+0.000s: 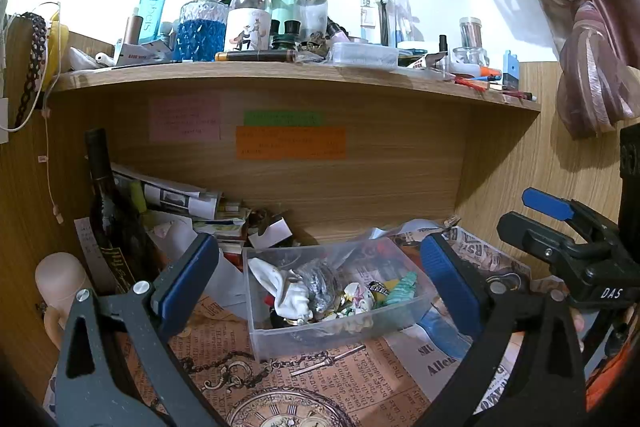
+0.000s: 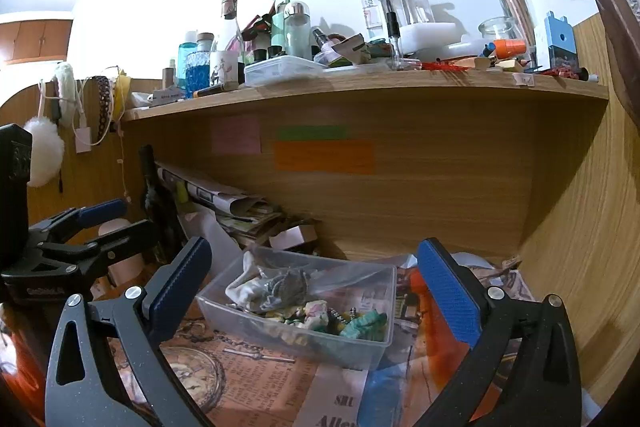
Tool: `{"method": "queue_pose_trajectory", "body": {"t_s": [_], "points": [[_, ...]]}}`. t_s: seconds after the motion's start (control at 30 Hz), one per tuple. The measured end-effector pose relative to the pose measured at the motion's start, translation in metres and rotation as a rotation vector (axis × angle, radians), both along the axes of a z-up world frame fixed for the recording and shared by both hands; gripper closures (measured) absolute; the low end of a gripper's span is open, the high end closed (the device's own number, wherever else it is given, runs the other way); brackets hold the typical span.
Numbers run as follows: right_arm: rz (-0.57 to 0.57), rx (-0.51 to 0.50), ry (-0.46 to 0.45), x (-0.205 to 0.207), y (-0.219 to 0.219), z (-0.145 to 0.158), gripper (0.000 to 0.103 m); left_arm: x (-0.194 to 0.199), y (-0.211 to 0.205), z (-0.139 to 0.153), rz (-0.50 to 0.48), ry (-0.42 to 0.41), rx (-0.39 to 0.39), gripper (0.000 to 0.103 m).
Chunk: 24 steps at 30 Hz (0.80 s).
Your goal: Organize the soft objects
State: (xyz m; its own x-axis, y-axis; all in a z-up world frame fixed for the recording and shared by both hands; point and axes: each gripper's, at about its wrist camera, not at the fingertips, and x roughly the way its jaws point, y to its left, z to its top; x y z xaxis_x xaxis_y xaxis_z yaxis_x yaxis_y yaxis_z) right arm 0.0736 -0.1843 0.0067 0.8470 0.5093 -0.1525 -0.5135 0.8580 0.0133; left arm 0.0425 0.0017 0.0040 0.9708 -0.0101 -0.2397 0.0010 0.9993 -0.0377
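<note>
Jaws spread wide on both the left gripper [image 1: 318, 277] and right gripper [image 2: 316, 287], holding nothing.
Between them, a clear bin [image 1: 336, 331] of soft scraps sits on the counter [image 1: 320, 387], near its back edge.

A dark wine bottle [image 1: 110, 211] stands under the cluttered wooden shelf [image 1: 280, 77].

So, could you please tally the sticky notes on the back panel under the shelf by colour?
Pink sticky note: 1
Green sticky note: 1
Orange sticky note: 1
Total: 3
</note>
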Motion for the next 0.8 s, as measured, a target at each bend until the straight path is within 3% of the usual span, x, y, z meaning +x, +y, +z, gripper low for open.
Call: {"method": "queue_pose_trajectory", "body": {"t_s": [0.8], "points": [[0.014, 0.000, -0.004, -0.0005, -0.0001, -0.0006, 0.000, 0.0016, -0.0014, -0.0021, 0.000, 0.004, 0.006, 0.000]]}}
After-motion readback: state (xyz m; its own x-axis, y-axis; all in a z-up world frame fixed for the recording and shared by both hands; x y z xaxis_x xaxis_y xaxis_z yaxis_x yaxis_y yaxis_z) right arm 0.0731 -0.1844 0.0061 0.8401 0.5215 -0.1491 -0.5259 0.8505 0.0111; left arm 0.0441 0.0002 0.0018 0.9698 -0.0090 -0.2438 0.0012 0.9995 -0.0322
